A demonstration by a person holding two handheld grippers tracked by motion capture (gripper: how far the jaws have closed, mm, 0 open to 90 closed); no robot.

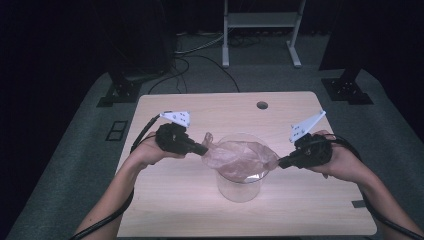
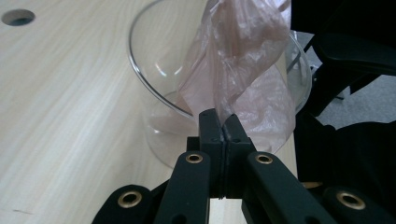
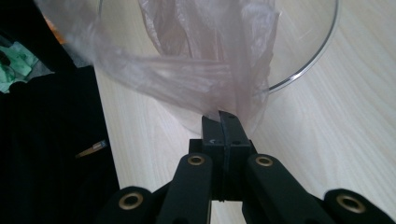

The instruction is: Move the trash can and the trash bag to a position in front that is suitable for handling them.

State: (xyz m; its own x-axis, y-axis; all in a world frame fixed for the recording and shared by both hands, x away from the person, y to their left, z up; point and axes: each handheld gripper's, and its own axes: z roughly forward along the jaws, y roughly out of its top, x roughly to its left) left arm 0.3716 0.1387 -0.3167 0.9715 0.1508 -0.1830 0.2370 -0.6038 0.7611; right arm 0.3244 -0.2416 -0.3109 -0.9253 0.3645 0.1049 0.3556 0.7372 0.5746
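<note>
We are holding a thin pinkish plastic bag (image 1: 240,159) over a clear glass beaker (image 1: 240,186) that is standing upright on the light wooden table (image 1: 170,210), one gripper on each side of it.

Our left gripper (image 1: 204,149) is pinching the bag's edge: in the left gripper view its two black jaws are standing pressed together, with the film (image 2: 243,70) rising out from between their tips (image 2: 219,122) and billowing up and away ahead of them. Just beyond those tips the beaker's rim (image 2: 140,79) is curving round, and the bag is draping down inside the glass. A round cable hole (image 2: 17,17) in the tabletop is lying far ahead and to the left of the jaws in that view.

Our right gripper (image 1: 281,162) is clamping the opposite edge. In the right gripper view the jaws are shut tight on the film (image 3: 205,70) at their tips (image 3: 223,119), and the plastic is stretching forward and to the left from there, across the beaker's mouth (image 3: 322,46), whose rim is arcing ahead and to the right of the jaws.

From above, the bag is spanning the gap between the two grippers, its middle sagging into the beaker, which is sitting between them and slightly nearer to us than their tips. A loose twist of film (image 1: 208,137) is sticking up just beside the left gripper's tips.
</note>
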